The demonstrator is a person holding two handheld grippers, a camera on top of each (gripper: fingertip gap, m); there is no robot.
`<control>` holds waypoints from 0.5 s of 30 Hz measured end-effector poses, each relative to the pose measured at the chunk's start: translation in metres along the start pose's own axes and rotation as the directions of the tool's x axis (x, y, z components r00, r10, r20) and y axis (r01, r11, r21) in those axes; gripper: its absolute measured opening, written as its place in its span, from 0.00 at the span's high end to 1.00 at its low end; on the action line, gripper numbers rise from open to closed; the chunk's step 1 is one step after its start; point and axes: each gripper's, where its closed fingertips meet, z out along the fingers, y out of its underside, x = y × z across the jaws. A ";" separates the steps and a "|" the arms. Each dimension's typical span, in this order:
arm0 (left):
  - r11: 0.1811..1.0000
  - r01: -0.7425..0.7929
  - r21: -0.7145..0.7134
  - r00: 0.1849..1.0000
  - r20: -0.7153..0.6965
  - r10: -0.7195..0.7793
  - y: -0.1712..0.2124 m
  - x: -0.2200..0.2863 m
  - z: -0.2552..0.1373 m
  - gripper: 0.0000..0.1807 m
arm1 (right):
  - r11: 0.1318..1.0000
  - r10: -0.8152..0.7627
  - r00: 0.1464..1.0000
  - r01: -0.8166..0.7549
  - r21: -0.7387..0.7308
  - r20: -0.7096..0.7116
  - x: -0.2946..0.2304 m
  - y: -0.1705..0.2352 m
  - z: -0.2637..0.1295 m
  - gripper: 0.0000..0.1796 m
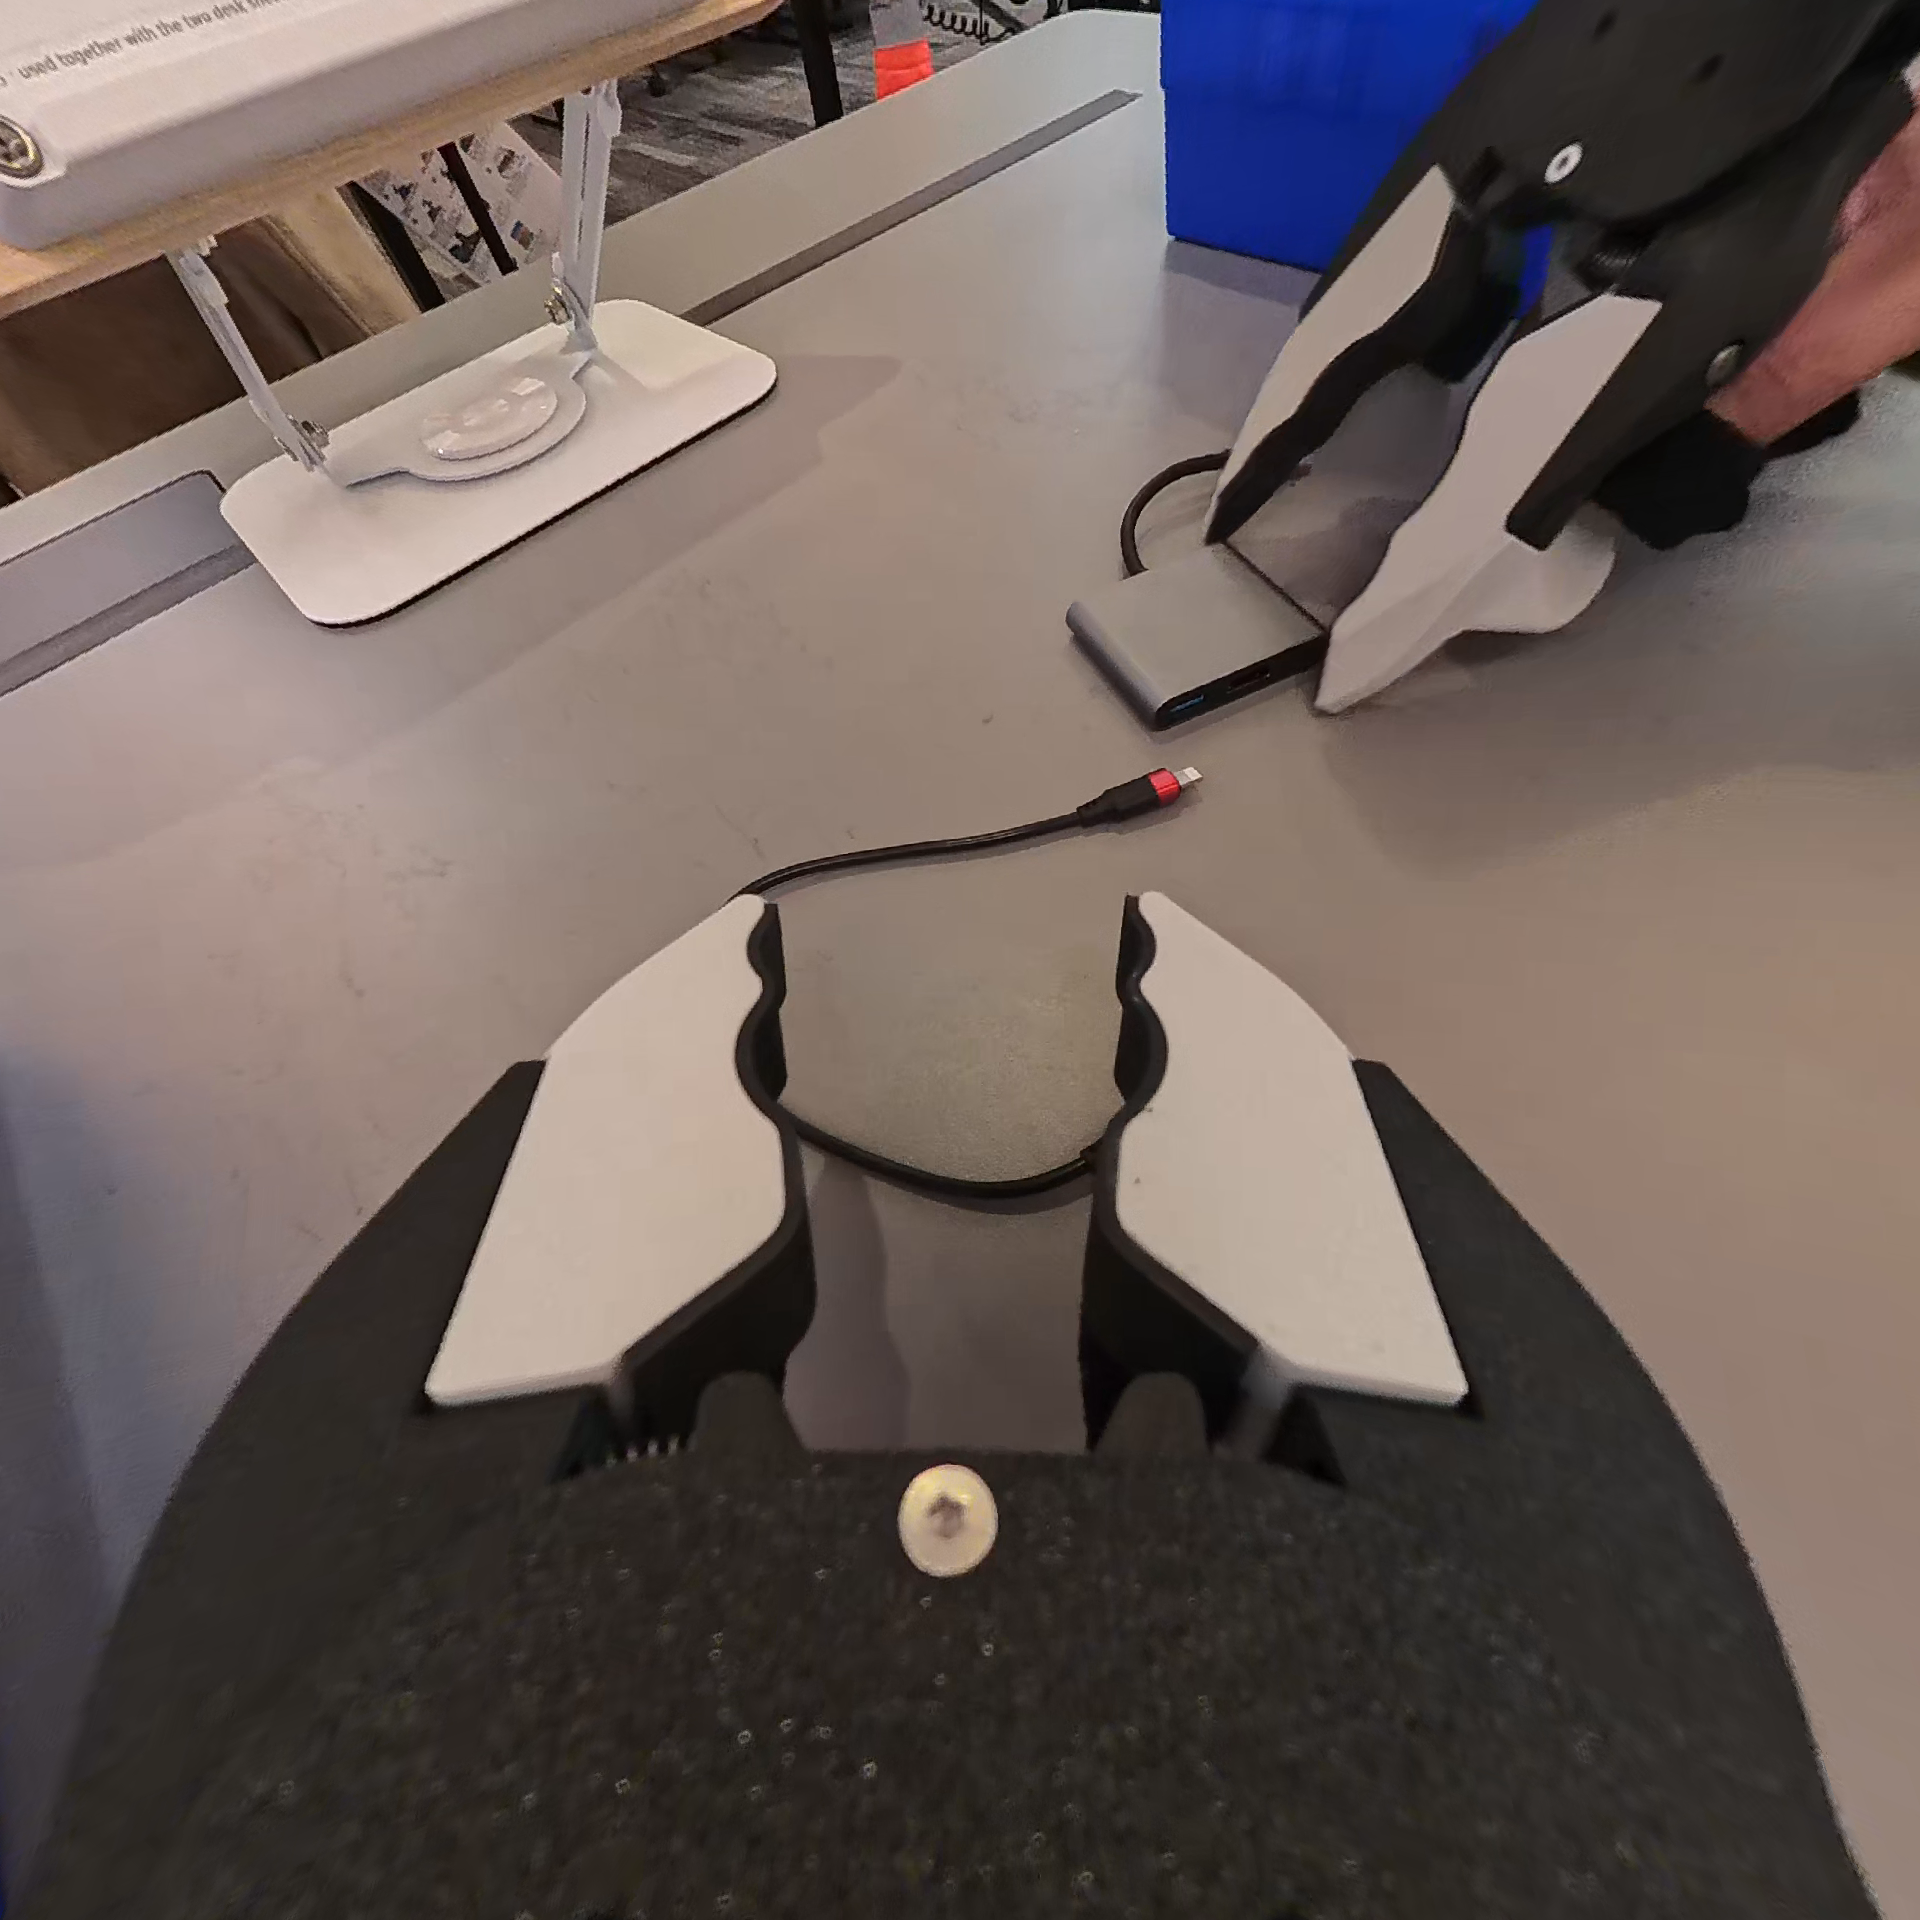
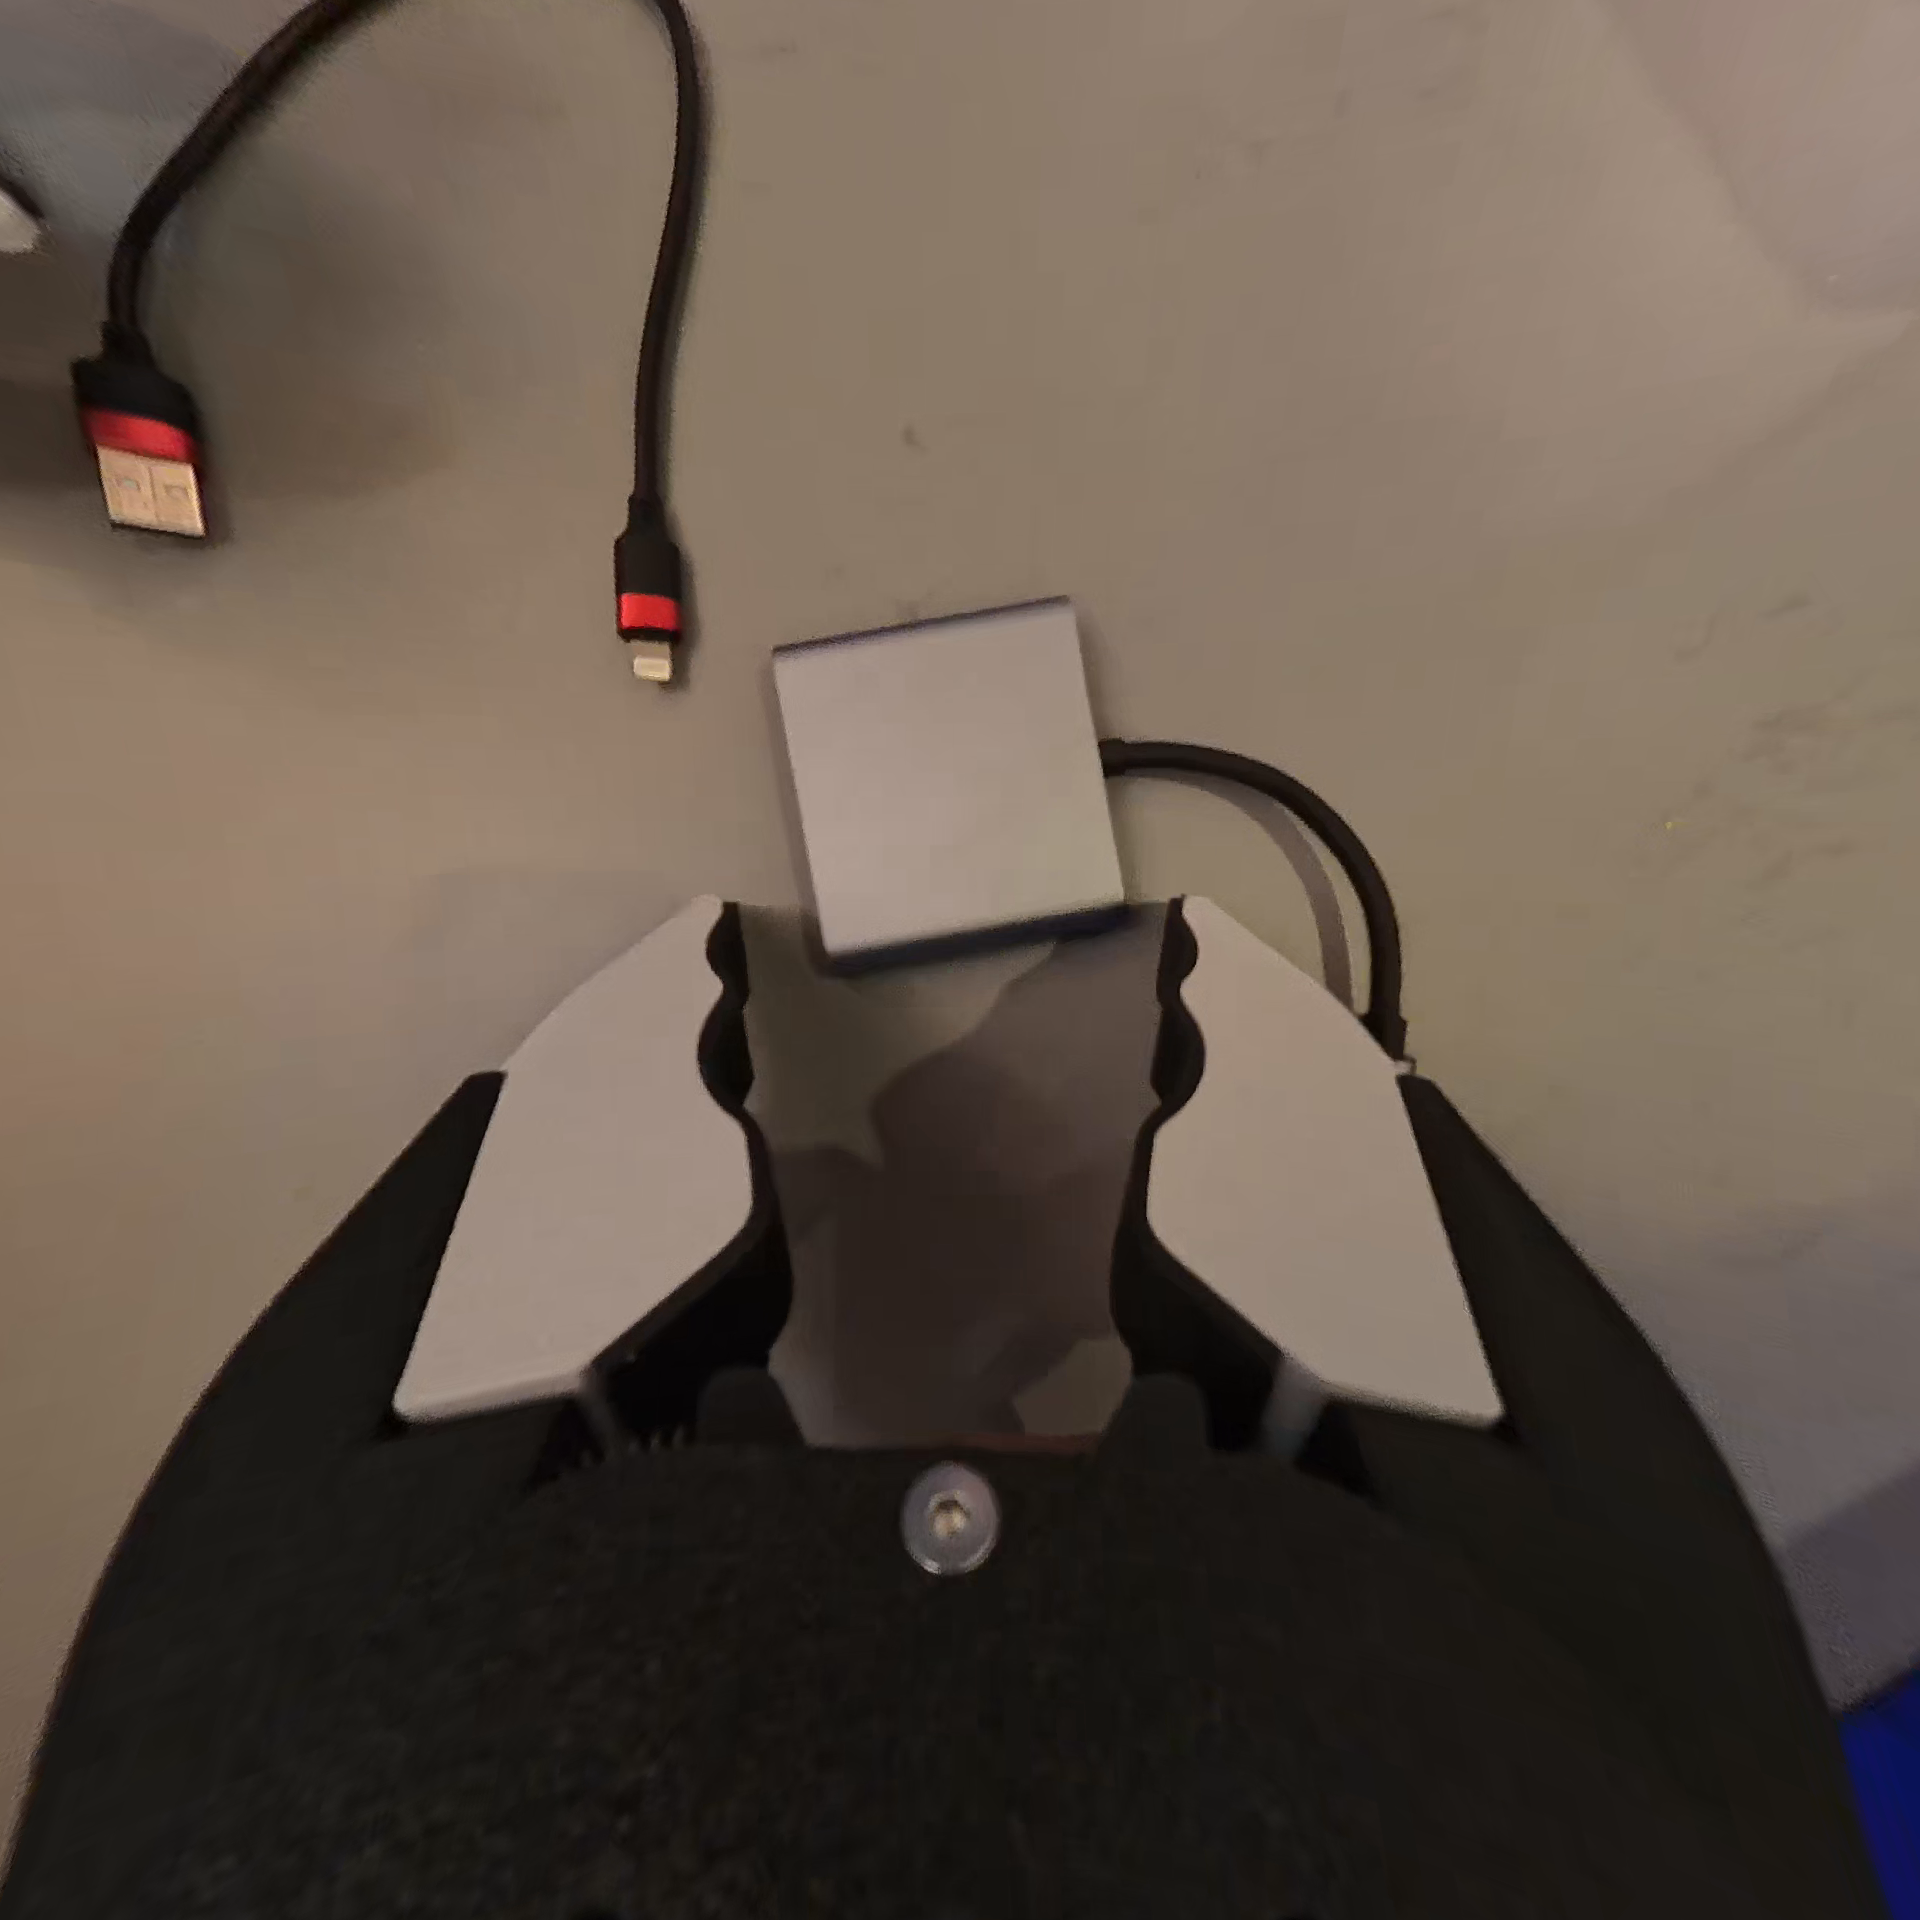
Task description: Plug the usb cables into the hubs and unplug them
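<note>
Currently both grippers stand open, fingers spread, nothing held. Left gripper (image 1: 951, 914) hovers low over the grey surface (image 1: 520, 831); the black cable (image 1: 935, 847) loops between its fingers without being pinched. Right gripper (image 1: 1278, 613) is tipped down at the grey hub (image 1: 1184, 623), fingers either side of the hub's rear end; whether they touch it cannot be told.

Left wrist view only: the hub's port face, open and unplugged, and the cable's small red-collared plug (image 1: 1148, 788) lying just short of it, apart. Also a white stand (image 1: 499, 457) carrying a white device at upper left, a blue bin (image 1: 1299, 114) behind the right gripper, and the person's hand (image 1: 1860, 301) on its handle.

Right wrist view only: the cable's other end, a red-banded USB-A plug (image 2: 151, 457), lying free at upper left, well apart from the hub (image 2: 940, 779). The hub's own black lead (image 2: 1340, 862) curves off its right side, passing behind the right finger (image 2: 1278, 1132).
</note>
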 end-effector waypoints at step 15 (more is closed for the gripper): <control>1.000 0.003 0.000 1.000 0.001 -0.003 -0.001 -0.001 0.000 0.66 | 0.898 0.278 0.912 -0.359 0.255 0.303 -0.006 -0.036 -0.021 0.69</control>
